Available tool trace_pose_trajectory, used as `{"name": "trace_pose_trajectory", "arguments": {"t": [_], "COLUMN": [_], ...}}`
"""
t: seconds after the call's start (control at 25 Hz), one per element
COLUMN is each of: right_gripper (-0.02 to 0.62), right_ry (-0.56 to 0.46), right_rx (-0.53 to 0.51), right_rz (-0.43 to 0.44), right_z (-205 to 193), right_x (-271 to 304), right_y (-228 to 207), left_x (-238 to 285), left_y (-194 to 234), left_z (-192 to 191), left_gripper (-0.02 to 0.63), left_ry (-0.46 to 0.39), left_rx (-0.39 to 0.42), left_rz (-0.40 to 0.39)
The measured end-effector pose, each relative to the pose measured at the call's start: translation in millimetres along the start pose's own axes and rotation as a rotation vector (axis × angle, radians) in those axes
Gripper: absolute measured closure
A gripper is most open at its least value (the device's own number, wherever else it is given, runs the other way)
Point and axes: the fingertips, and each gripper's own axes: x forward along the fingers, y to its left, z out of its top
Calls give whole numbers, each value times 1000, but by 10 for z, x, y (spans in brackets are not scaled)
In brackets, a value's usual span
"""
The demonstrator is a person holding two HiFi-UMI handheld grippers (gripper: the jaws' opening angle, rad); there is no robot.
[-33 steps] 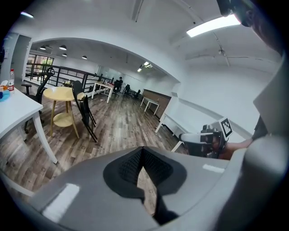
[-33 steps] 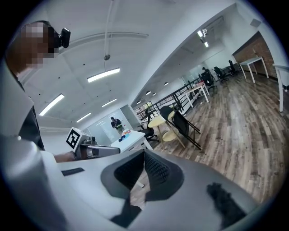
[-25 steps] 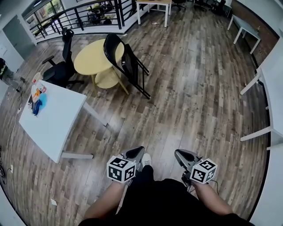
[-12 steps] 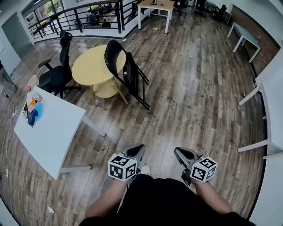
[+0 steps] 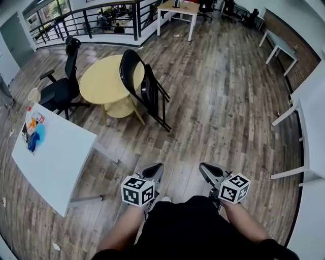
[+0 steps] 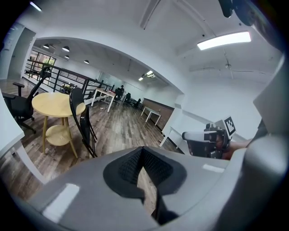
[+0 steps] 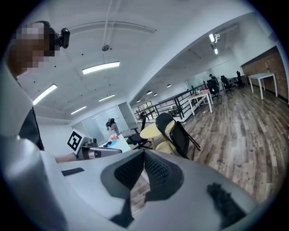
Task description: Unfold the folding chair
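- The person's dark clothing (image 5: 193, 231) fills the six o'clock edge of the head view. The frame cuts it off there, and it hides the legs and most of the floor beneath.
- The left gripper (image 5: 154, 171) sits just beyond the clothing at about seven o'clock. Its jaws are pressed together with nothing between them. Its own view shows only a thin sliver of floor below the meeting pads.
- The right gripper (image 5: 205, 170) sits level with it at about five o'clock. Its jaws are likewise together and empty, and the two grippers are apart from each other.
- A white table (image 5: 56, 152) lies at nine o'clock from the grippers. The colourful items (image 5: 33, 129) at its far corner are too small to identify.
- The folding chair (image 5: 144, 84) is at eleven o'clock from the grippers, well apart from both. It is still folded flat, black, and leaning against the round yellow table (image 5: 104, 78). Its backrest overlaps the tabletop's edge, so the point of contact cannot be made out.
- A black office chair (image 5: 58, 89) stands at nine o'clock of the round table, partly hidden by the white table's corner.
- More white tables (image 5: 310, 117) at three o'clock are cut off by the frame, showing only legs and edges.
- A black railing (image 5: 96, 20) and a wooden desk (image 5: 177, 7) stand farthest off, at twelve o'clock. What lies behind the railing is indistinct.
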Motion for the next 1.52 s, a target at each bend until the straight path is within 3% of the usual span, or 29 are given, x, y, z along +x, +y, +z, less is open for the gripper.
{"name": "trace_pose_trajectory", "arguments": {"t": [0.68, 0.96, 1.52], "right_gripper": [589, 589, 589], "right_ry": [4, 12, 22], "right_rx": [6, 18, 28], "right_rz": [53, 73, 115], "right_z": [-22, -25, 399], "right_x": [240, 378, 896], "right_y": [24, -149, -808], "left_x": [-69, 57, 727], "left_y": [139, 238, 592], "left_z": [-149, -121, 331], "left_gripper": [598, 598, 598], "left_ry": [30, 21, 36], "left_rx": [-30, -46, -51], "left_rz": [45, 69, 95]}}
